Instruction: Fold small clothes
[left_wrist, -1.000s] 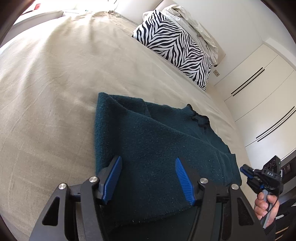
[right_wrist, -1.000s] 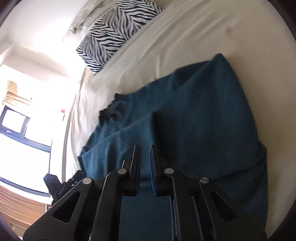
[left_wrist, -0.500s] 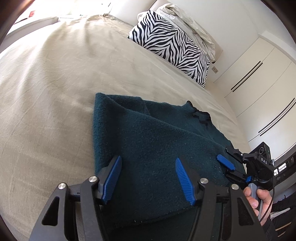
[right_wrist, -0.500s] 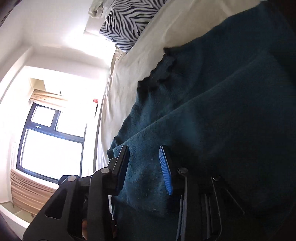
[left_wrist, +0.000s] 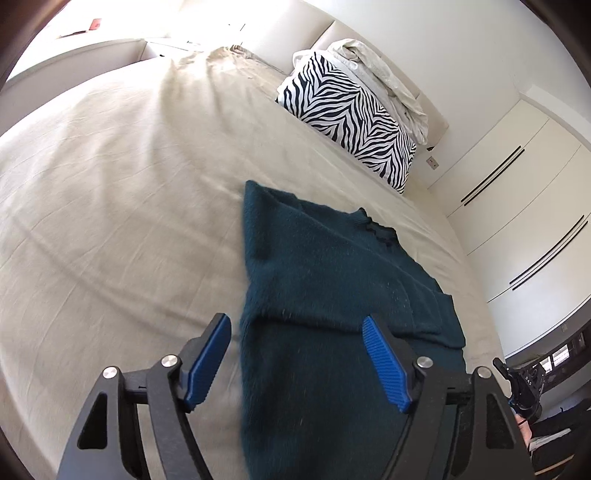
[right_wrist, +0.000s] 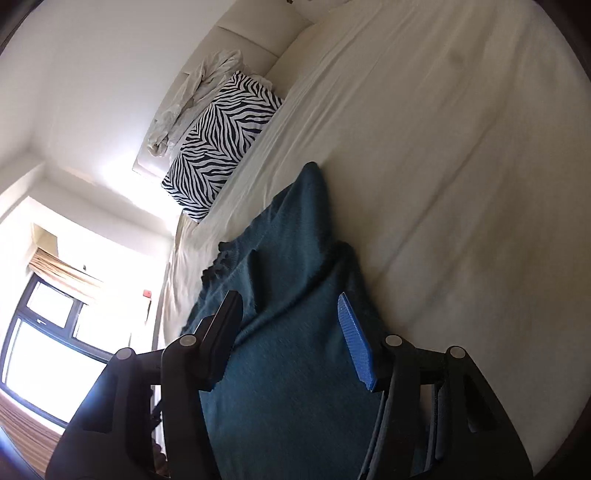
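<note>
Both grippers have pulled back and up since a second ago: the right gripper (right_wrist: 291, 332), then pinched nearly shut over the cloth, now stands wide apart and holds nothing; the left gripper (left_wrist: 295, 362) was open then and is open now, also empty. Bed (left_wrist: 110, 206) fills both views, beige sheet, lightly creased. Zebra-print pillow (left_wrist: 351, 114) lies at the far end against the headboard, a crumpled pale cloth (left_wrist: 376, 74) on top of it. Dark teal knit garment (left_wrist: 325, 280) lies flat on the near right part of the sheet, apparently already folded lengthwise into a long strip; neckline at the far end, near end running under both grippers. Layer count unclear from here, edges blurred. Judgement: soft, light, fuzzy knit, no stiffness, will drape and sag; friction on the sheet probably good, so it should not slide. Best hold: the two near corners, all layers pinched together, to carry them toward the neckline. No containers in view.
</note>
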